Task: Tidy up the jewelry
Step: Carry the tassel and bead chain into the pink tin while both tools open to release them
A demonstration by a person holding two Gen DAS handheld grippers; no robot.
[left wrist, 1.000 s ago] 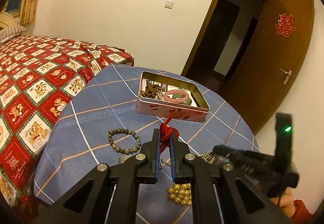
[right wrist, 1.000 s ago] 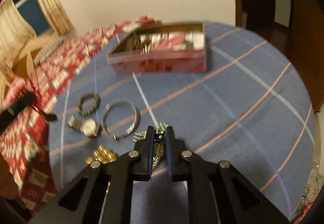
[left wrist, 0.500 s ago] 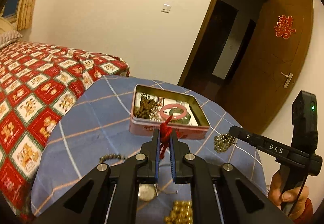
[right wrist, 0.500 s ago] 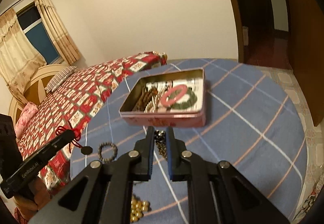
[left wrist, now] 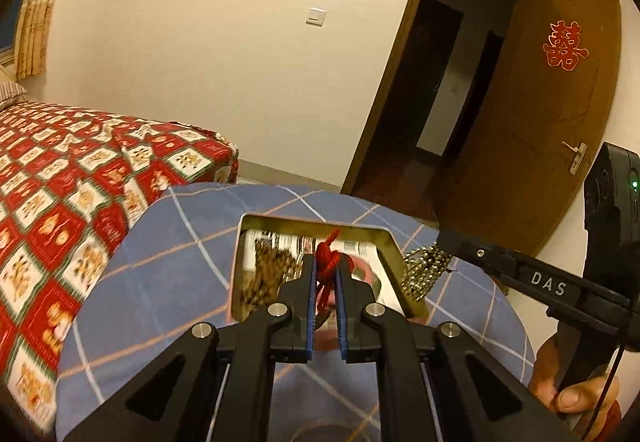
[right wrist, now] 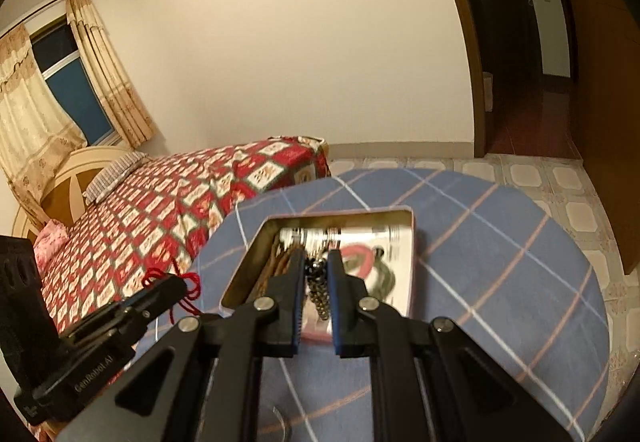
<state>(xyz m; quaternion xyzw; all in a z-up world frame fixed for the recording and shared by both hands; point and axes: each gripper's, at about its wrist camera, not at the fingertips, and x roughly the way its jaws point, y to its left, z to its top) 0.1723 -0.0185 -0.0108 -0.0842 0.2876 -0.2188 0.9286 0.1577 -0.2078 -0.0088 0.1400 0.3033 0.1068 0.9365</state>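
Jewelry tin on blue plaid tablecloth — left gripper pinches red cord, right gripper beaded chain.

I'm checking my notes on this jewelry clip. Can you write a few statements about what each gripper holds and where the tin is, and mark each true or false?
1. The left gripper is shut on a red cord. True.
2. The right gripper is empty and open. False: it is shut on a metal bead chain that hangs between its fingers.
3. The tin has its lid on. False: it is open, with a pink bangle and other jewelry inside.
4. The tin sits on a blue checked tablecloth. True.
5. The door is closed. False: it stands open.
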